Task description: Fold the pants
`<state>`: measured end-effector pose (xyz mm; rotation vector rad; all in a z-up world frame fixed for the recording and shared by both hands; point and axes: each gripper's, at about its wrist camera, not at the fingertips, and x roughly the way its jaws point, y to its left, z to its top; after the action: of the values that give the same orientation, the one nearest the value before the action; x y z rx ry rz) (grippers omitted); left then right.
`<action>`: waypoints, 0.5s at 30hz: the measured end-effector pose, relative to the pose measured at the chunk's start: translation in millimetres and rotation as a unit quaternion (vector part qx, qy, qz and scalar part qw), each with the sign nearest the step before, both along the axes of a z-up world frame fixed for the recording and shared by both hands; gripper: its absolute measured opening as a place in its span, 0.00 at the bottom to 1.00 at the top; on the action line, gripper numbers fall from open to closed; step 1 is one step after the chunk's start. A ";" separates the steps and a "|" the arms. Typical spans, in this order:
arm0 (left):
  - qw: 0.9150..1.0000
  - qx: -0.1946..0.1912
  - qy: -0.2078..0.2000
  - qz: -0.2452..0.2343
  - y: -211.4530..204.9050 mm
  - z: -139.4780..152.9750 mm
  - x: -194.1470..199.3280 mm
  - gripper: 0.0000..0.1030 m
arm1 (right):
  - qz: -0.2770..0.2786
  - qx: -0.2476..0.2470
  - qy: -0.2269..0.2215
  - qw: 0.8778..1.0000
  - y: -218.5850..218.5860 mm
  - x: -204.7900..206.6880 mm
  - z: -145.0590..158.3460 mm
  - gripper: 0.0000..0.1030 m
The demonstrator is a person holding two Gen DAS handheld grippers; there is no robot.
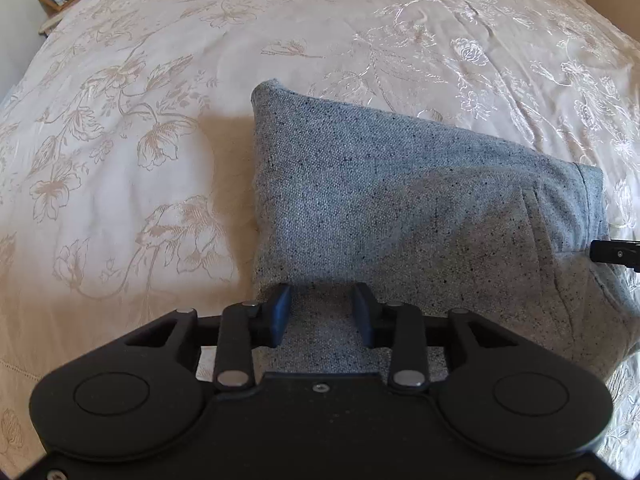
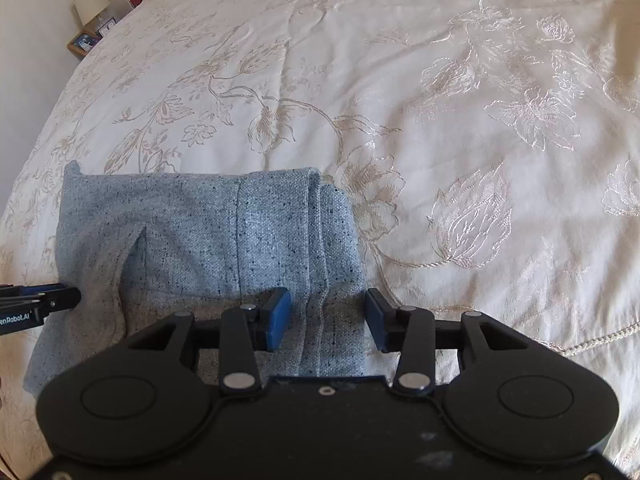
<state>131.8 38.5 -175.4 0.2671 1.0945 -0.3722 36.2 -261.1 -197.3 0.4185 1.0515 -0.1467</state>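
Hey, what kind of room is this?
Most likely a bedroom: a wide bed under a cream floral bedspread, with a bedside lamp and a framed photo next to it.

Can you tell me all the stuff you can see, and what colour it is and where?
pants: one, speckled blue-grey, folded, on the bed under both grippers
bedspread: one, cream with flowers, covers the bed
lamp: one, white shade, bedside, far left
picture frame: one, wooden, below the lamp
left gripper: black with blue pads, open over the pants
right gripper: black with blue pads, open over the pants' right edge
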 end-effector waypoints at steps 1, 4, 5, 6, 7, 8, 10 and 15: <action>1.000 0.006 -0.006 0.000 1.5 -0.2 -0.4 0.55 | 0.004 0.004 -0.003 1.000 -2.5 -0.7 -0.5 0.44; 1.000 0.001 -0.009 0.017 9.7 0.0 5.0 0.65 | 0.004 0.001 -0.010 1.000 -9.8 -4.9 -0.3 0.45; 1.000 -0.010 -0.003 0.024 13.4 0.1 6.5 0.65 | 0.001 -0.004 -0.011 1.000 -9.9 -6.5 0.0 0.45; 0.999 -0.021 0.003 0.030 16.3 -0.7 7.4 0.66 | 0.000 -0.005 -0.014 1.000 -8.6 -8.2 -1.1 0.46; 0.999 -0.025 0.007 0.034 17.5 -4.1 9.0 0.67 | -0.001 -0.005 -0.015 1.000 -8.0 -9.0 -2.2 0.46; 0.999 -0.022 0.009 0.035 16.5 -7.8 10.6 0.72 | -0.003 -0.005 -0.015 1.000 -6.6 -9.4 -4.3 0.47; 0.999 -0.029 0.012 0.036 14.9 -13.2 14.6 0.75 | -0.008 0.007 -0.016 1.000 -10.9 -6.2 -11.5 0.50; 0.989 -0.114 0.068 0.061 22.0 -13.8 29.1 0.38 | -0.031 0.079 -0.029 0.996 -25.4 -4.5 -17.2 0.33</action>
<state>161.0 60.5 -189.2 -0.0294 1.1842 -0.4070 31.7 -286.5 -214.6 0.5949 0.9964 -0.1055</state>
